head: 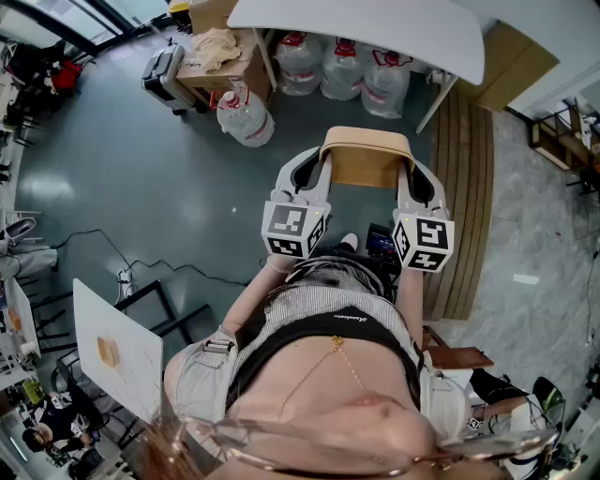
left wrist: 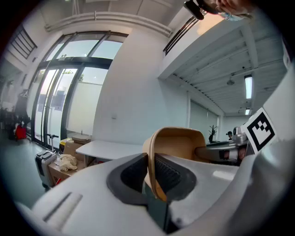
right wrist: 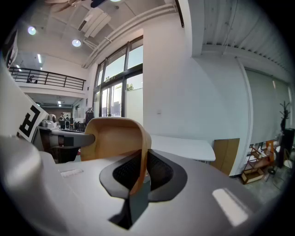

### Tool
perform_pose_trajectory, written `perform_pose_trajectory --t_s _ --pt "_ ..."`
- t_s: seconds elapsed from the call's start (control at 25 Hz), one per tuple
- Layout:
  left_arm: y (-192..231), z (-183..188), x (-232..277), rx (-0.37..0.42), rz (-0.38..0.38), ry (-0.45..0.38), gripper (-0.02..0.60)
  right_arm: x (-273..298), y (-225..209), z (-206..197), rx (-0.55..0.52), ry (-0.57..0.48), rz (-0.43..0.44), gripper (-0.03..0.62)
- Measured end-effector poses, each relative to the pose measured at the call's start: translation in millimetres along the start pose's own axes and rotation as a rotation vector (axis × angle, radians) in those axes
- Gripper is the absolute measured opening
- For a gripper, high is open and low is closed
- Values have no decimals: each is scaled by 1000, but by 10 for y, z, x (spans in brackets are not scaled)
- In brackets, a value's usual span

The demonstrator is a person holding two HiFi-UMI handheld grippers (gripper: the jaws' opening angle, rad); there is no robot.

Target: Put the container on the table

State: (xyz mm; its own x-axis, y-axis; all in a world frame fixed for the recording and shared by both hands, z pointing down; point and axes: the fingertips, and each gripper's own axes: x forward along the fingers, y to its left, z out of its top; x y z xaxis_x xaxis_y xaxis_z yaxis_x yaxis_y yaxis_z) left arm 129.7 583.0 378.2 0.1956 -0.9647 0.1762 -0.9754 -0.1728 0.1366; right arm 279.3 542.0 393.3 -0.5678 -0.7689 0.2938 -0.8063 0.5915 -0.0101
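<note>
A tan plastic container (head: 367, 157) hangs in the air between my two grippers, above the floor and short of the white table (head: 375, 28). My left gripper (head: 315, 174) is shut on its left rim, and the thin tan wall (left wrist: 152, 173) runs between the dark pads. My right gripper (head: 415, 180) is shut on the right rim, where the wall (right wrist: 139, 168) is pinched the same way. The container (left wrist: 177, 143) is seen from the side in the left gripper view, and its hollow (right wrist: 113, 138) shows in the right gripper view. The white table (left wrist: 110, 148) (right wrist: 184, 146) stands ahead in both gripper views.
Large water bottles (head: 337, 66) stand under the table, and one more (head: 246, 117) lies on the floor to the left. A cardboard box with cloth (head: 217, 54) sits nearby. A wooden slatted panel (head: 464, 197) runs along the right. A white board (head: 117, 347) stands at lower left.
</note>
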Motion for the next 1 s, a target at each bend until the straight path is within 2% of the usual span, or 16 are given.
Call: perform_pose_trajectory --t_s 0.24,0.56,0.8,1.0 --pt "-197 -61 57 14 10 -1 36 -110 -163 -84 3 -21 25 63" --pt "-405 -165 60 -13 28 18 35 -235 -312 -186 11 2 57 64" --pt "-439 -193 107 -5 24 31 35 -234 -359 -245 21 11 50 64" --pt "-442 -228 239 -27 -5 50 35 -199 -440 -250 21 28 19 64"
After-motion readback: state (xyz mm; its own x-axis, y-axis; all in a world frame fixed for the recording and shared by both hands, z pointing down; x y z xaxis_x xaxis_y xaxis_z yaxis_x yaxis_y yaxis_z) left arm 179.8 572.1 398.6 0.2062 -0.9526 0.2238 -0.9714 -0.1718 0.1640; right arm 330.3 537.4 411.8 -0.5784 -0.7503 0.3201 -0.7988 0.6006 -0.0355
